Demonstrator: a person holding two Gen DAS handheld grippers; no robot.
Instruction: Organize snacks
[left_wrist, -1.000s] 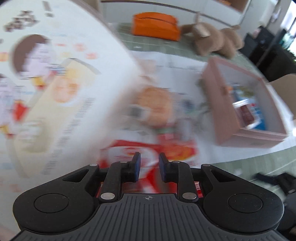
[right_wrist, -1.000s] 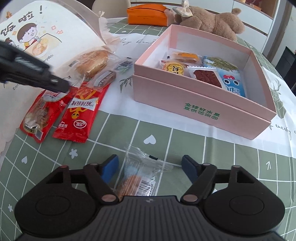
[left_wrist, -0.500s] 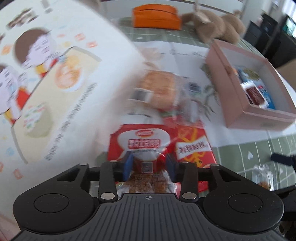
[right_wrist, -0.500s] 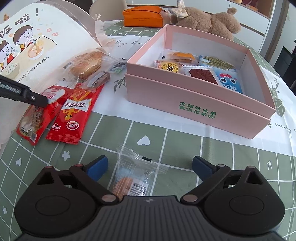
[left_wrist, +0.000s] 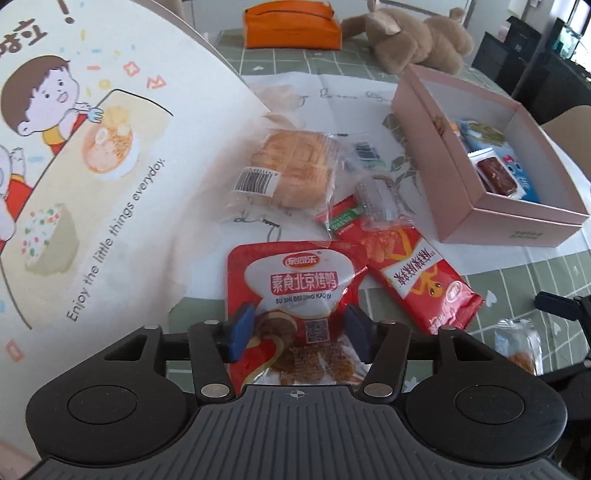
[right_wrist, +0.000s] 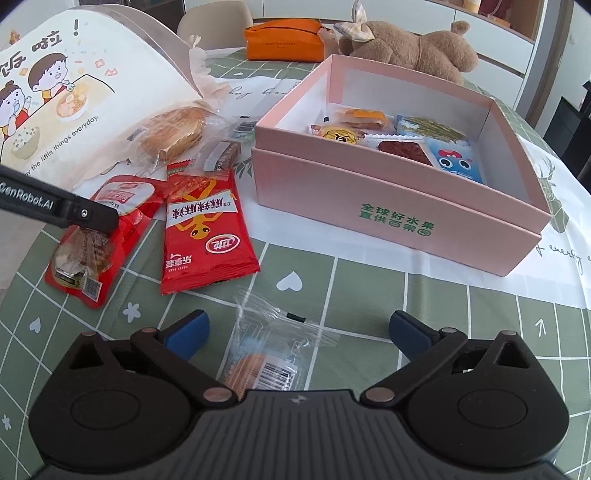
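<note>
- Left hand-held gripper (left_wrist: 298, 328): the jaws have just been opening from nearly closed and now stand spread on either side of the red duck-snack packet (left_wrist: 295, 295), which lies flat between them. The pads do not press it. The view, blurred a second ago, is now sharp.
- Right hand-held gripper (right_wrist: 297, 330): the jaws have widened since a second ago and stand fully apart. The clear-wrapped snack (right_wrist: 264, 354) lies on the worktop (right_wrist: 369, 295) between them, untouched.
- Free room: a bare strip of green checked cloth runs between the pink box (right_wrist: 399, 210) and the right hand-held gripper. The near edge of the worktop is hidden behind the gripper bodies.
- The illustrated bag (left_wrist: 92, 166) closes off the left side.
- Count outside the box: two red packets, the second being the red chili packet (right_wrist: 205, 236); one wrapped bread (left_wrist: 295, 166); one small bar in clear wrap (left_wrist: 380, 195); one clear-wrapped snack.
- Count inside the box: five wrapped snacks.
- Far edge of the worktop: one orange pouch (right_wrist: 284, 38), one plush toy (right_wrist: 410, 48).
</note>
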